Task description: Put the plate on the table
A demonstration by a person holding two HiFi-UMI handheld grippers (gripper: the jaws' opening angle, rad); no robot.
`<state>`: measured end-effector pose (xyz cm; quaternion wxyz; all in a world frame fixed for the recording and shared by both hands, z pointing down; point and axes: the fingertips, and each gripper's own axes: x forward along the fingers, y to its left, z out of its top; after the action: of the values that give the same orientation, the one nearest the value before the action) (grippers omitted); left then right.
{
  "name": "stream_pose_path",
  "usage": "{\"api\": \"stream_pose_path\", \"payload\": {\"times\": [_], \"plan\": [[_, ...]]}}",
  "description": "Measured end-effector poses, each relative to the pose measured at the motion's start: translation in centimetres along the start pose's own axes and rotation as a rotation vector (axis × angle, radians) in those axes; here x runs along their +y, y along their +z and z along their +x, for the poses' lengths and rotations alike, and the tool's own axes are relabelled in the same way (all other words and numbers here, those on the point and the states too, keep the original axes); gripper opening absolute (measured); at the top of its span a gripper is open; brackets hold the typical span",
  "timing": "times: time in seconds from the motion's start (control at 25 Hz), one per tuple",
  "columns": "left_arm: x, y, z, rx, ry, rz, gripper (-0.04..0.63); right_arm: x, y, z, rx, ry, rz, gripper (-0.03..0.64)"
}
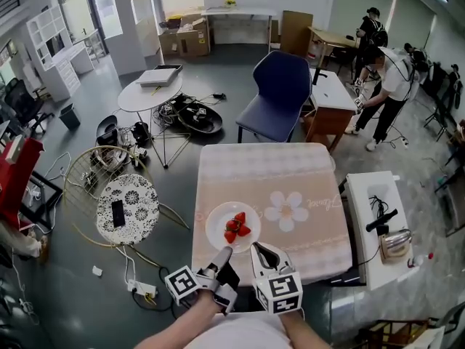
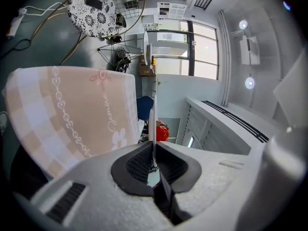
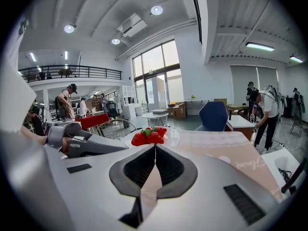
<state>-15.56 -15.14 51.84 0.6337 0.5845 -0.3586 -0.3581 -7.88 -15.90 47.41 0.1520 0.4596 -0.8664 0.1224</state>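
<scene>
Head view: the plate (image 1: 216, 224) of strawberries (image 1: 235, 226) lies over the table's (image 1: 290, 173) near edge; left gripper view: the left gripper (image 2: 153, 146) pinches its thin rim; right gripper view: the right gripper (image 3: 155, 147) is pressed together, empty; the plate is probably stiff, breakable and slick, so it is best held level by the rim.

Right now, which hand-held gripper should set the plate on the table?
Left. The left hand-held gripper is clamped on the rim of the plate over the table. The right hand-held gripper is shut on nothing beside it.
</scene>
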Motion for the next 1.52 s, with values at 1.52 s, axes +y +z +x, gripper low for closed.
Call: {"api": "stream_pose_path", "payload": {"times": [1.52], "plan": [[8.4,-2.4,14.5,0.11,0.137,0.071,0.019,-14.8,-3.4,5.8,0.111,0.058,0.109,0.005]]}}
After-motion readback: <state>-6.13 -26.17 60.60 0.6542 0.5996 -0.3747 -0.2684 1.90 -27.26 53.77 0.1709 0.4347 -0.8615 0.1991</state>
